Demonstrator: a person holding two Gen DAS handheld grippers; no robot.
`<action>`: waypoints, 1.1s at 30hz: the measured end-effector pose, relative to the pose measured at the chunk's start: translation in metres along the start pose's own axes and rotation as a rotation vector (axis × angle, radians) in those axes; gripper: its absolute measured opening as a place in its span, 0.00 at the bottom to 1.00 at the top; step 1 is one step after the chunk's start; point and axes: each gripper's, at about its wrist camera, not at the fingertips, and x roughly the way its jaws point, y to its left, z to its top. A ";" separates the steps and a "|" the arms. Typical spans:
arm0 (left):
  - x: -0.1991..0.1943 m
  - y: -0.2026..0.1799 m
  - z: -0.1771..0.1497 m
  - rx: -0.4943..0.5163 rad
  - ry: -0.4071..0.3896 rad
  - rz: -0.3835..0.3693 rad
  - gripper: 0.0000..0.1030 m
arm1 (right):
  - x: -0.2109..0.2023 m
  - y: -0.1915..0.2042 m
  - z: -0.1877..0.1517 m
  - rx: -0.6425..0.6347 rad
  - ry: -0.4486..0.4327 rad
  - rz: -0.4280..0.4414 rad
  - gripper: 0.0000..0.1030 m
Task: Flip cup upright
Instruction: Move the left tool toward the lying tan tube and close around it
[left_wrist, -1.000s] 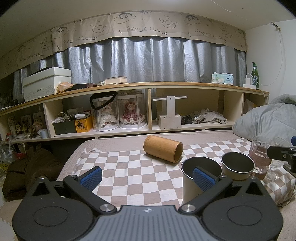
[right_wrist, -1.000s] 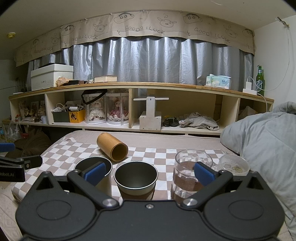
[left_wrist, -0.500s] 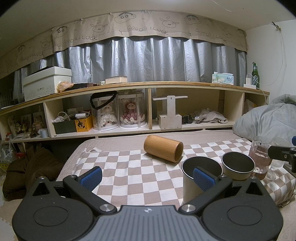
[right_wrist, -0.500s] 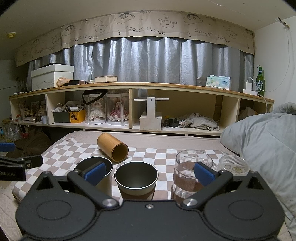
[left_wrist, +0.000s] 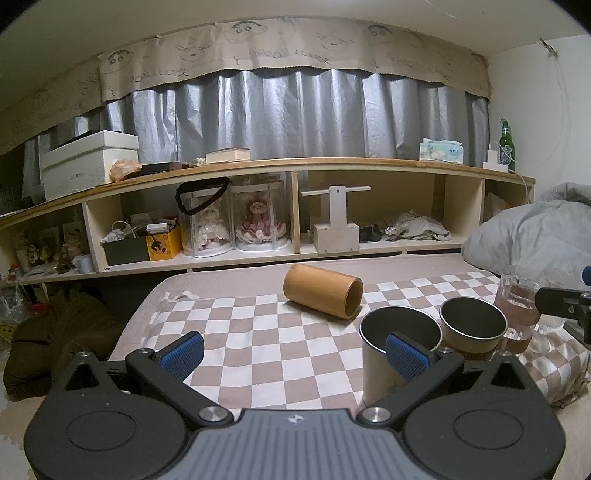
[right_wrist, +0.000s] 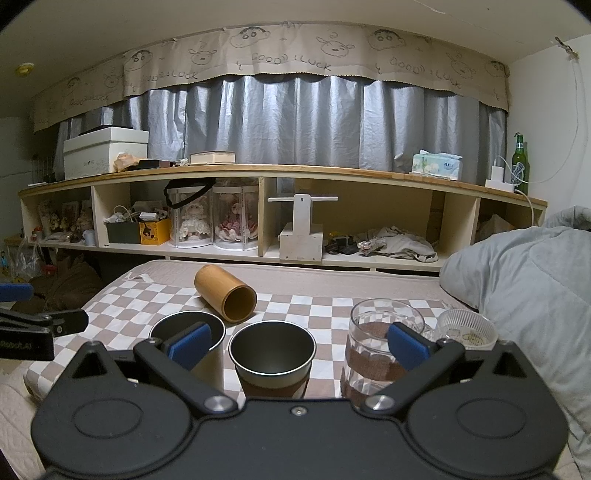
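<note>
A bamboo cup (left_wrist: 323, 291) lies on its side on the checkered cloth (left_wrist: 258, 332), its open mouth toward the front right. It also shows in the right wrist view (right_wrist: 226, 293). My left gripper (left_wrist: 293, 356) is open and empty, well short of the cup, its right finger in front of a tall metal cup (left_wrist: 397, 345). My right gripper (right_wrist: 297, 349) is open and empty, hovering behind the upright cups. Each gripper shows at the edge of the other's view.
Upright near the front: the tall metal cup (right_wrist: 192, 343), a sleeved metal cup (right_wrist: 272, 356), a glass mug (right_wrist: 380, 350) and a small glass bowl (right_wrist: 466, 328). A grey duvet (right_wrist: 524, 295) lies right. A long shelf (left_wrist: 295, 206) runs behind.
</note>
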 end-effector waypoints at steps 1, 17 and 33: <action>0.002 0.000 0.000 0.002 0.001 -0.002 1.00 | 0.000 0.000 0.000 -0.001 -0.001 0.001 1.00; 0.034 0.016 0.031 -0.039 0.071 -0.005 0.99 | -0.002 -0.013 -0.009 0.003 -0.013 0.013 1.00; 0.213 0.020 0.095 -0.392 0.374 -0.059 0.93 | 0.011 -0.042 -0.034 0.085 -0.007 0.054 1.00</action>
